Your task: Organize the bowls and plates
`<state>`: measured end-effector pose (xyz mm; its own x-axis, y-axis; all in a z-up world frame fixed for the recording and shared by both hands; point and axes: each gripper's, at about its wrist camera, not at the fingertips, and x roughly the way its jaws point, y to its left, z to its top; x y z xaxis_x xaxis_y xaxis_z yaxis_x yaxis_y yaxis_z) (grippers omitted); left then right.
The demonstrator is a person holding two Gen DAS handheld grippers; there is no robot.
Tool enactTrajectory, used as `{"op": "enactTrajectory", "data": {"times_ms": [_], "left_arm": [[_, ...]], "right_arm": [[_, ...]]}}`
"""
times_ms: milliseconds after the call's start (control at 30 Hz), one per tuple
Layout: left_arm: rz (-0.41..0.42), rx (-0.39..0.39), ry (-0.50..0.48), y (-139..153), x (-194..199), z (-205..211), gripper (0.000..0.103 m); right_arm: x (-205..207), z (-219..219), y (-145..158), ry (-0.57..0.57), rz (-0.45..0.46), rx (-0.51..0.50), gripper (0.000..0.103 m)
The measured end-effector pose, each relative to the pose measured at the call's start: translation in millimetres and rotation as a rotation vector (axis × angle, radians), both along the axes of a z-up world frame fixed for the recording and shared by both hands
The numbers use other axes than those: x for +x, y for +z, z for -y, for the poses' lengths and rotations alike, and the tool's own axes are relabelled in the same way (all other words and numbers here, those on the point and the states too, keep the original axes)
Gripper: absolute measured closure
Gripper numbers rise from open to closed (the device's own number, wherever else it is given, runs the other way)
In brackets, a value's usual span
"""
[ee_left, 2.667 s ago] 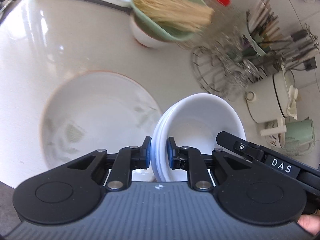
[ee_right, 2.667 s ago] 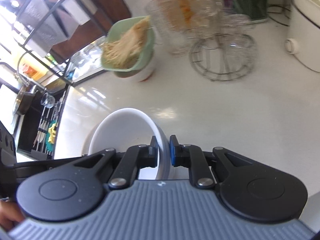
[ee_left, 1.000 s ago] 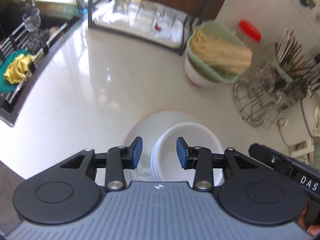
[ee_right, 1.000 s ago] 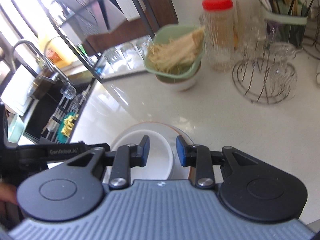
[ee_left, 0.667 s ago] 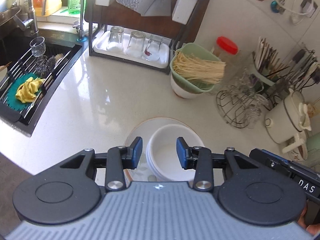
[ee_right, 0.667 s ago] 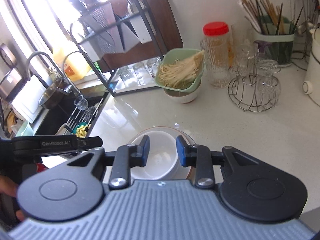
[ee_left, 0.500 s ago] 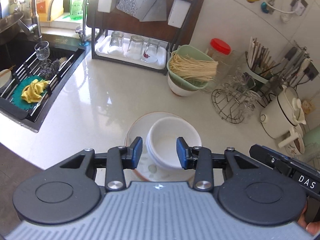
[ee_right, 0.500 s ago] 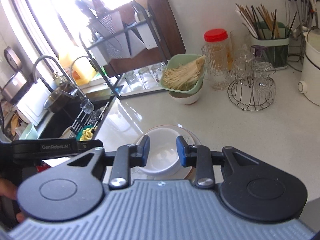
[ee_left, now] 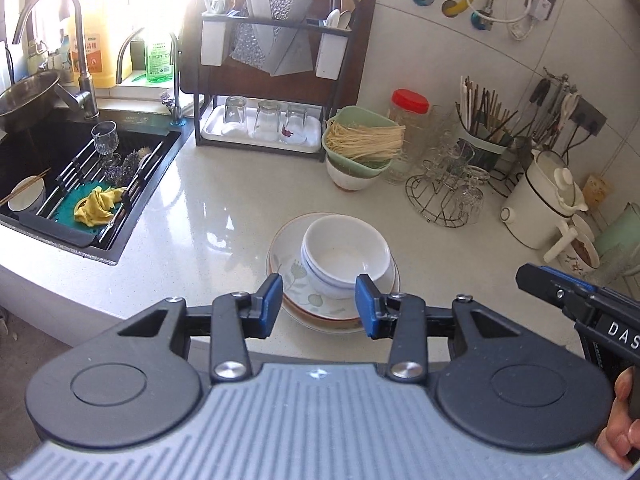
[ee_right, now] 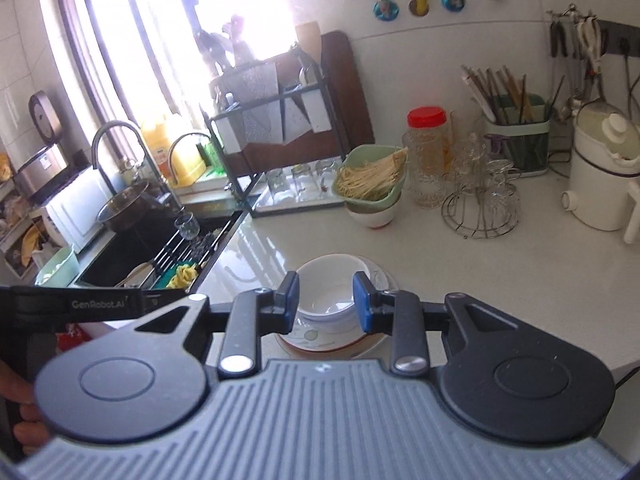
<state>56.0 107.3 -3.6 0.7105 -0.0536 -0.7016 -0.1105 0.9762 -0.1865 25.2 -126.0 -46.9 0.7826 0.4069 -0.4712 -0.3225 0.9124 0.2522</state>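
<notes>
White bowls (ee_left: 346, 250) nested upright, seated at 1 o'clock on floral-patterned, brown-rimmed plates (ee_left: 290, 270); stack resting on countertop.

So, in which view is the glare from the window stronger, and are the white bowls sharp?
Right wrist view: the window blows out to white and hazes the rack. Left wrist view: glare only at the top, and the white bowls on the plate look sharp, edges bent by fisheye.

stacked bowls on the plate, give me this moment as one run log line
left tool: open, empty | right tool: open, empty | white bowl stack: nested, resting on floral plate | plate on countertop | neither tool touching
</notes>
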Motion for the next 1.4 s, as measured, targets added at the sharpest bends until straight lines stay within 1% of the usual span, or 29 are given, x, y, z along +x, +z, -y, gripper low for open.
{"op": "enactTrajectory", "data": {"times_ms": [100,267,333,400,433,533,567,600,633,667,700,733,767,800,867,933,1033,1100,1267,1400], "left_arm": [[0.018,0.017,-0.007,1.8,-14.1,-1.8,0.057],[0.014,-0.020,-0.022,-1.4,-30.9,-10.2,0.057],[0.015,-0.016,-0.038,-3.5,-36.0,-10.5,0.057],[0.014,0.006,-0.044,-5.2,-39.5,-9.5,0.057],[0.013,0.005,-0.042,-6.2,-41.1,-10.4,0.057],[0.016,-0.021,-0.052,-8.7,-47.2,-12.7,0.056],[0.006,-0.025,-0.053,-9.5,-48.0,-12.9,0.053],[0.000,-0.033,-0.047,-10.2,-49.5,-13.7,0.051],[0.001,-0.036,-0.039,-10.2,-51.8,-14.9,0.047],[0.004,-0.029,-0.034,-10.1,-53.3,-15.3,0.044],[0.012,-0.012,-0.036,-9.2,-54.6,-14.9,0.042],[0.025,0.008,-0.042,-9.0,-56.3,-13.7,0.038],[0.035,0.031,-0.047,-7.9,-57.1,-12.6,0.031],[0.035,0.046,-0.048,-8.1,-57.4,-12.0,0.028],[0.040,0.048,-0.050,-7.1,-57.4,-12.2,0.013],[0.052,0.051,-0.051,-6.5,-58.4,-11.3,0.008],[0.062,0.068,-0.066,-6.0,-57.8,-6.0,0.005],[0.065,0.086,-0.061,-6.9,-57.5,-3.9,0.003],[0.060,0.093,-0.044,-8.2,-52.3,-4.6,0.002],[0.054,0.101,-0.056,-9.2,-47.1,-1.7,0.002]], "right_arm": [[-15.1,-0.9,1.3,-0.015,0.019,0.005,0.070],[-30.5,-7.0,0.6,-0.037,0.027,-0.004,0.070],[-37.8,-7.3,0.9,-0.040,0.034,0.005,0.070],[-45.8,-11.3,-0.4,-0.049,0.059,-0.033,0.070],[-48.9,-13.0,-1.6,-0.046,0.062,-0.050,0.070],[-56.7,-13.2,-7.1,-0.032,0.032,-0.035,0.070],[-59.4,-13.1,-8.6,-0.035,0.036,-0.044,0.069],[-62.1,-13.6,-9.6,-0.039,0.043,-0.056,0.063],[-63.6,-13.2,-10.0,-0.042,0.045,-0.066,0.056],[-64.8,-12.7,-10.3,-0.042,0.047,-0.071,0.053],[-66.1,-11.7,-10.0,-0.043,0.054,-0.075,0.044],[-66.9,-10.8,-9.4,-0.047,0.064,-0.079,0.031],[-67.1,-10.0,-9.5,-0.053,0.073,-0.083,0.026],[-67.1,-9.0,-9.7,-0.060,0.078,-0.087,0.020],[-65.7,-6.4,-10.1,-0.063,0.078,-0.085,0.020],[-64.3,-4.9,-11.5,-0.071,0.074,-0.078,0.020],[-63.4,-4.4,-15.0,-0.083,0.063,-0.074,0.020],[-64.4,-4.7,-16.9,-0.097,0.070,-0.077,0.016],[-65.7,-4.3,-14.4,-0.096,0.098,-0.092,0.016],[-62.5,-1.4,-14.7,-0.112,0.085,-0.100,0.016]]}}
